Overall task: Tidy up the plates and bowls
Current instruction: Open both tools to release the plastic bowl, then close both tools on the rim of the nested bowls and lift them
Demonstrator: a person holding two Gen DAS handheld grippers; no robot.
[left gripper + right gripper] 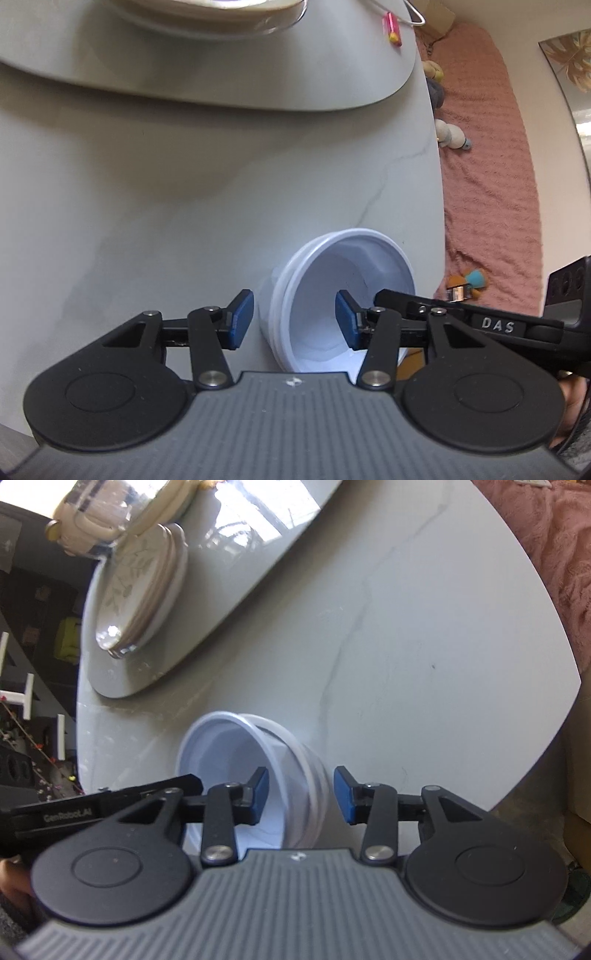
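A nested stack of white plastic bowls (369,266) stands on the grey marble table (184,203), close to its near edge. My left gripper (293,319) is open and straddles the stack's left wall, with one blue pad outside and the other inside the bowl. A gap shows on both sides of the wall. The same bowls (221,746) appear in the right wrist view, where my right gripper (301,795) is open astride the right wall, left pad inside and right pad outside, neither pressing. Each gripper's black body shows at the edge of the other's view.
A raised grey turntable (229,602) sits farther back and carries a stack of patterned plates (140,587) and a glass dish (99,513). A small pink object (135,27) lies on the turntable. A pink blanket (491,147) with soft toys lies past the table's right edge.
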